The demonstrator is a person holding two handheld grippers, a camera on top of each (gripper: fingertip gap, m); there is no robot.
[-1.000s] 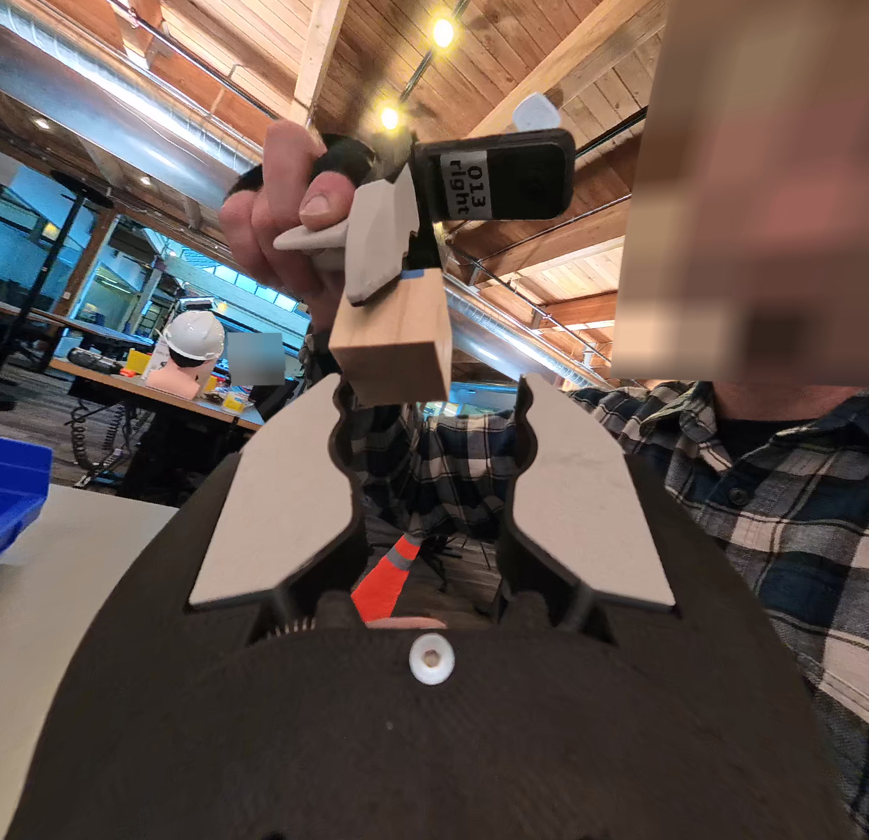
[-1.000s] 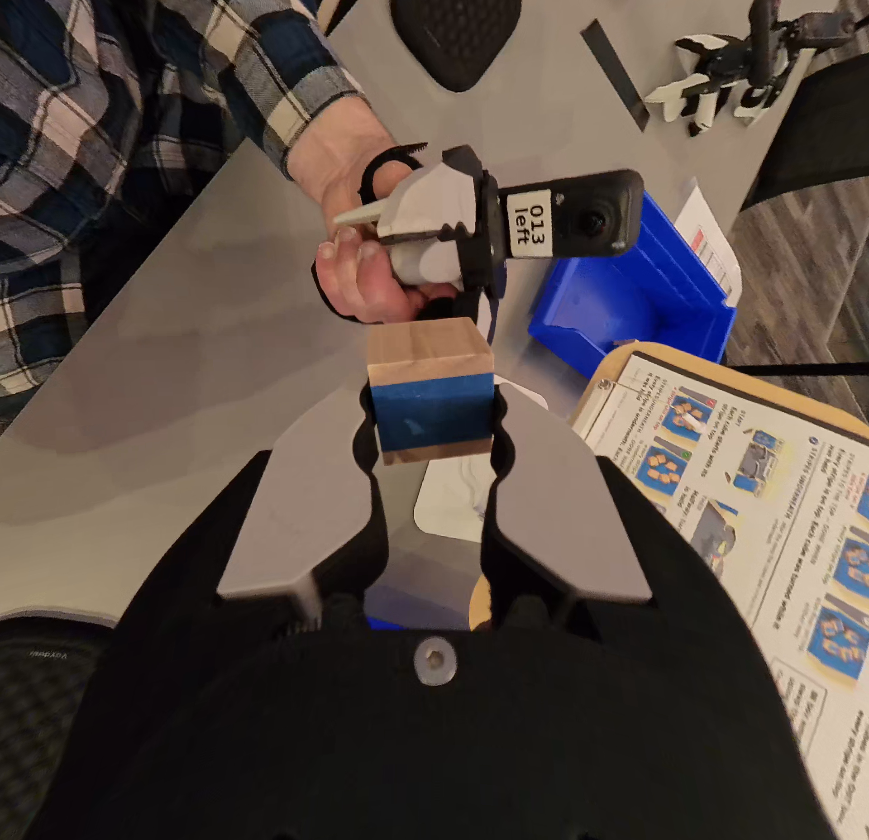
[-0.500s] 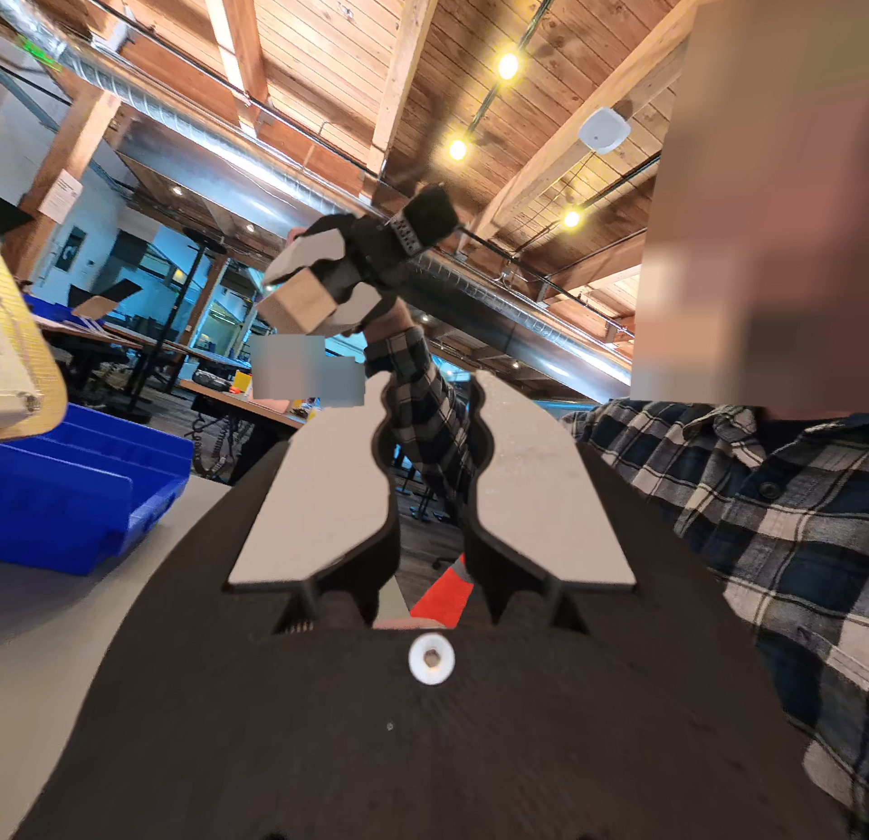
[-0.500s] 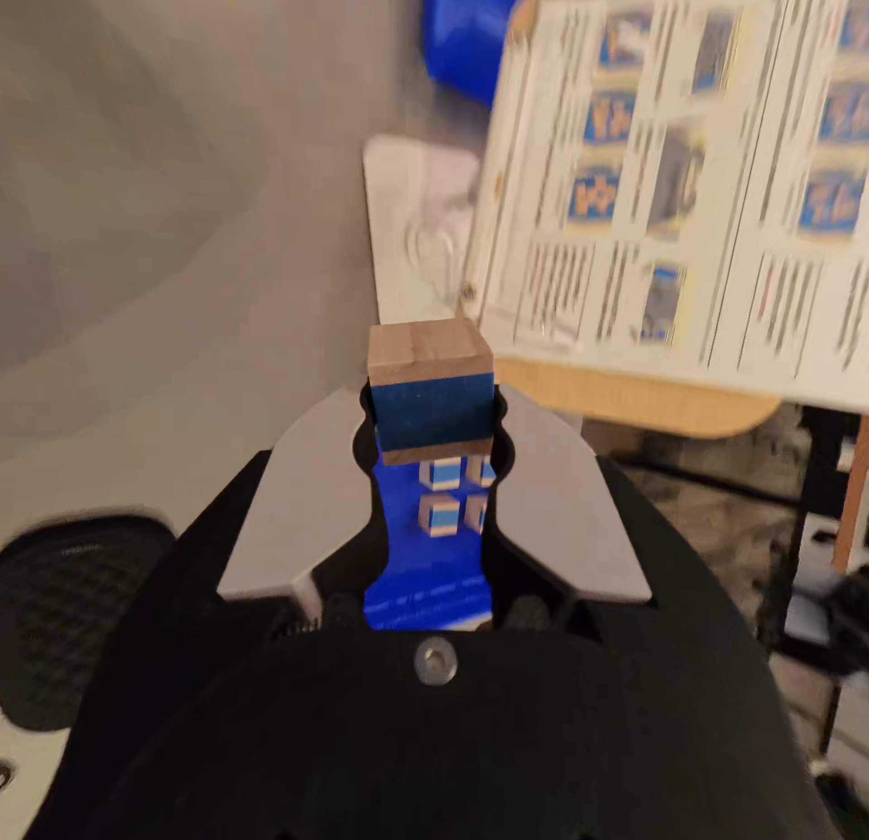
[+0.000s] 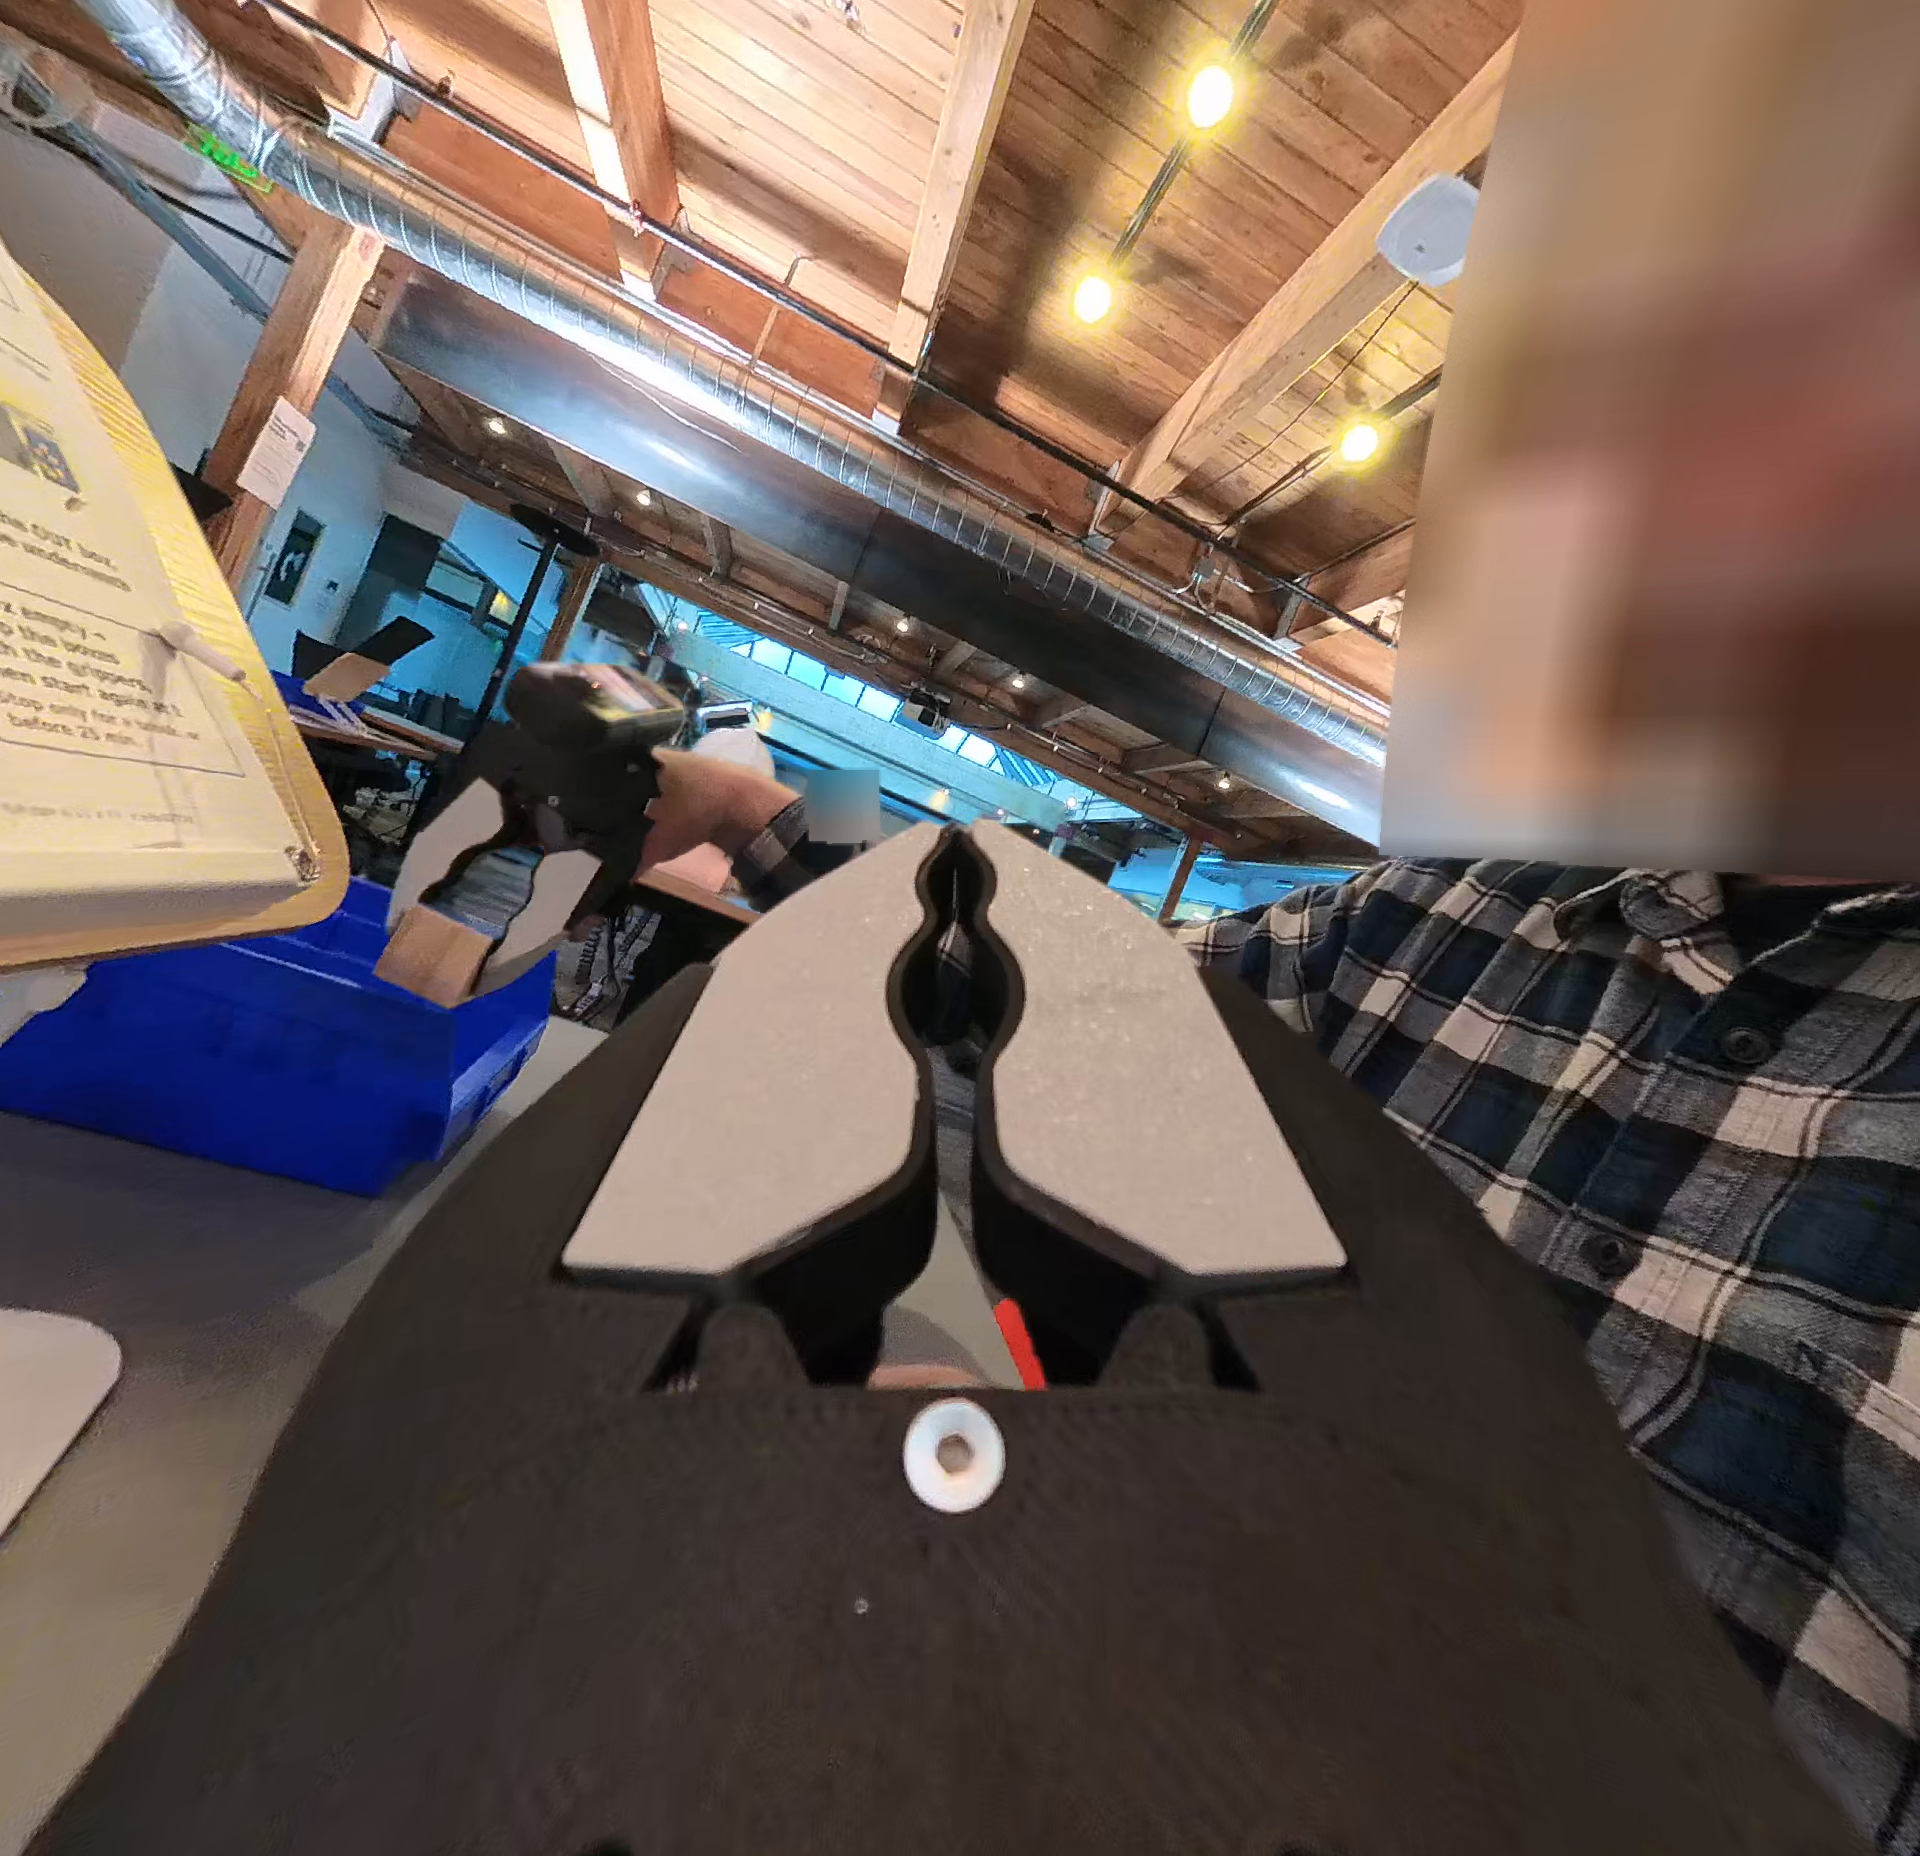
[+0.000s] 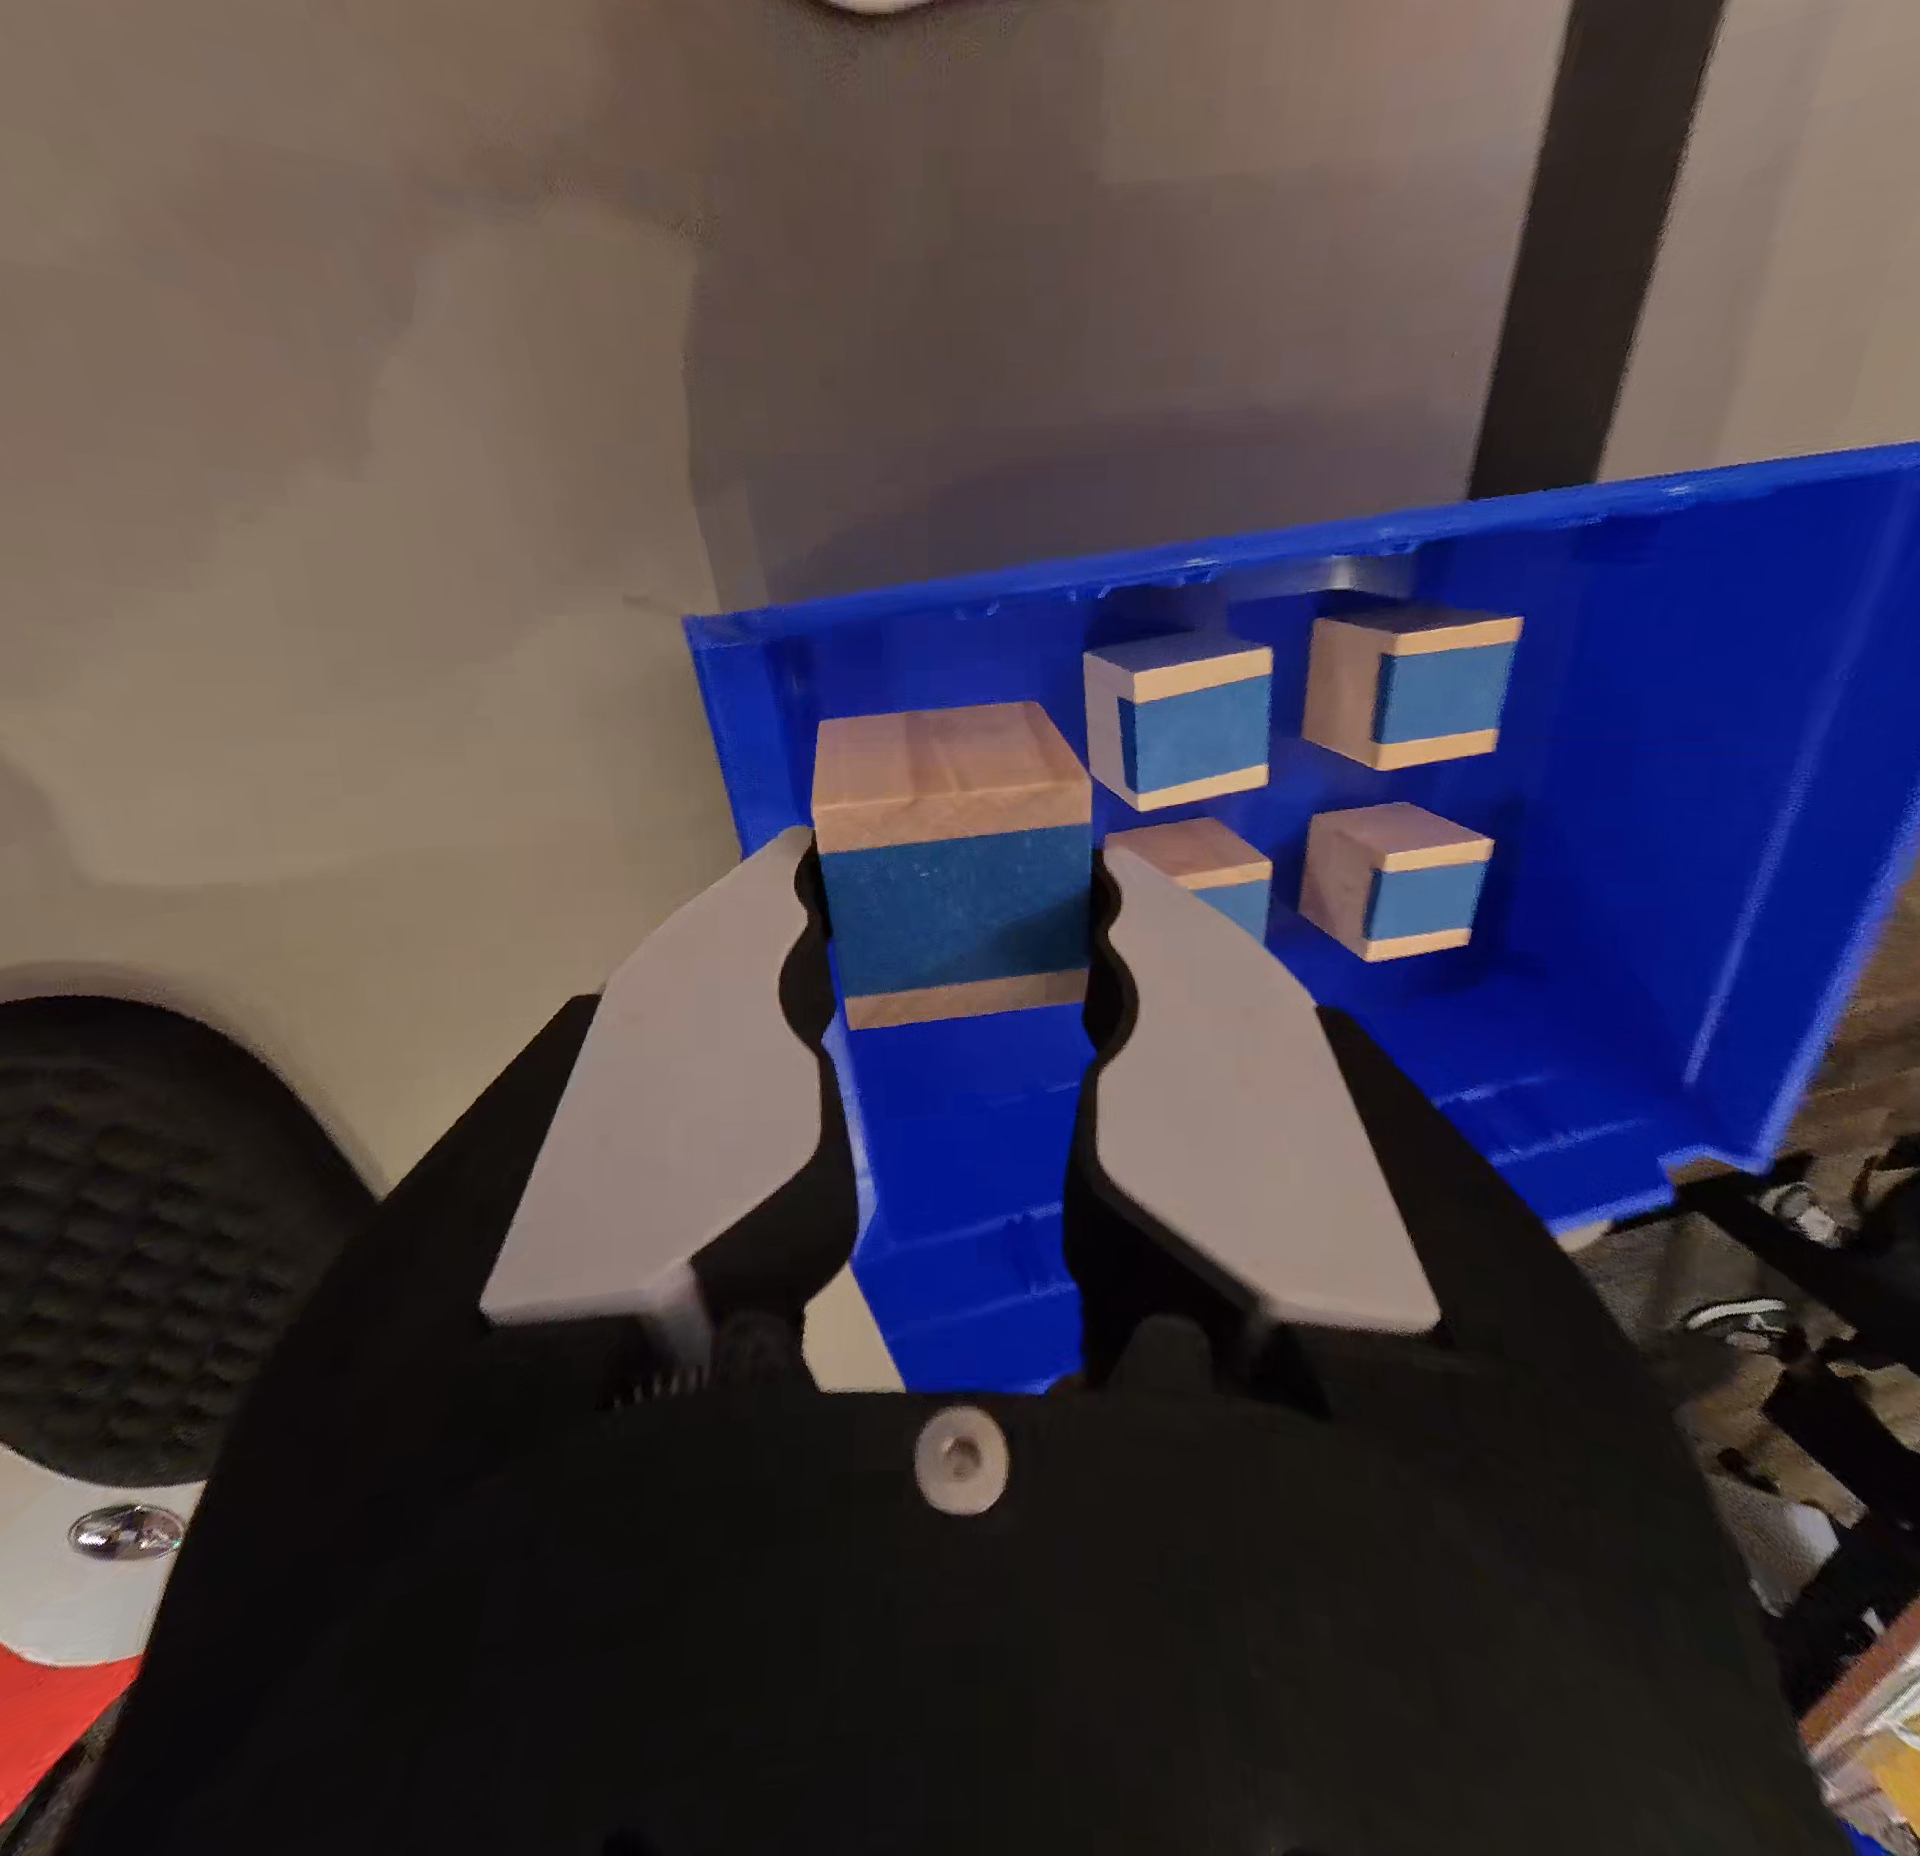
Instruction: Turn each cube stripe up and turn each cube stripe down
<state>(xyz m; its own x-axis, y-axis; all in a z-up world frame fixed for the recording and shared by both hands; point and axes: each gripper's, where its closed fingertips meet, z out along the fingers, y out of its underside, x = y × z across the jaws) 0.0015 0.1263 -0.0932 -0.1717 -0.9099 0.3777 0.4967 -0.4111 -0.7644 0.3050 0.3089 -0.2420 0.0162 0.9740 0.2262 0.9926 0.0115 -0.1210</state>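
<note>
A wooden board (image 5: 260,850) carrying an instruction sheet (image 5: 94,663) leans above the grey surface (image 6: 364,456). Overhead, a metal duct (image 5: 727,393) crosses the wooden ceiling (image 5: 831,92). A black textured pad (image 6: 135,1235) lies on the surface.

Right claw (image 6: 951,923) clamps striped cube (image 6: 951,861) — above blue bin (image 6: 1714,871).

Left wrist view tilts up toward the ceiling; right looks down, close; both share the blue bin (image 6: 1714,767) (partly).

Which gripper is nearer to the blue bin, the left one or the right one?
Right. The right gripper holds a striped cube directly over the blue bin. The left gripper, shut and empty, points up and away beside the bin.
</note>
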